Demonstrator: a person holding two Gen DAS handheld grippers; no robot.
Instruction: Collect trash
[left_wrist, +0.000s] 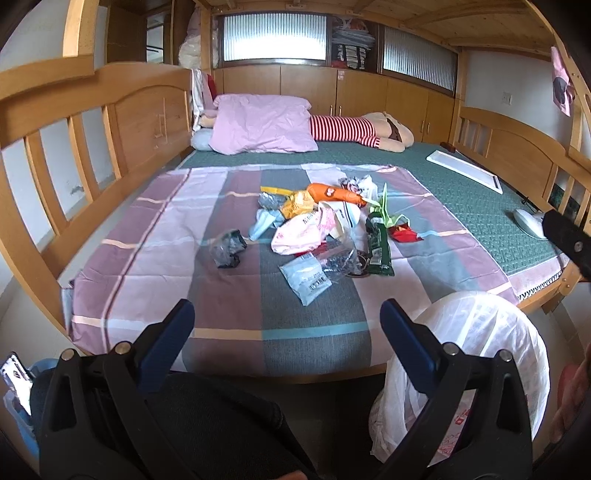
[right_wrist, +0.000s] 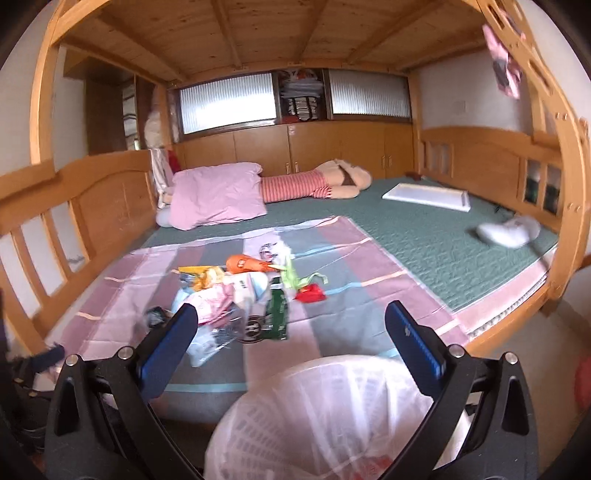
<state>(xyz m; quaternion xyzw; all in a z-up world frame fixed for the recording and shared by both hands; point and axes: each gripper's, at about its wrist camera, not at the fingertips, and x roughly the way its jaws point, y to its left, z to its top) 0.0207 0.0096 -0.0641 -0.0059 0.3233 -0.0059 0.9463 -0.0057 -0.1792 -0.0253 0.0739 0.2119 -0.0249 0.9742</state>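
Note:
A heap of trash wrappers (left_wrist: 317, 229) lies in the middle of the plaid sheet (left_wrist: 155, 236) on the bed: an orange packet (left_wrist: 332, 192), a pink-white bag (left_wrist: 299, 236), a dark green packet (left_wrist: 378, 247), a red wrapper (left_wrist: 404, 233), a grey crumpled bag (left_wrist: 227, 248). The same heap (right_wrist: 240, 295) shows in the right wrist view. My left gripper (left_wrist: 286, 315) is open at the bed's near edge, empty. My right gripper (right_wrist: 290, 321) is open above a bin lined with a white bag (right_wrist: 325, 417), which also appears at the lower right as the bin (left_wrist: 476, 347).
A pink pillow (left_wrist: 262, 123) and a striped plush toy (left_wrist: 354, 129) lie at the bed's far end. A white board (left_wrist: 465, 170) and a white object (left_wrist: 528, 221) rest on the green mat at the right. Wooden bed rails (left_wrist: 74, 147) run along both sides. A person's dark trouser leg (left_wrist: 221, 424) is below.

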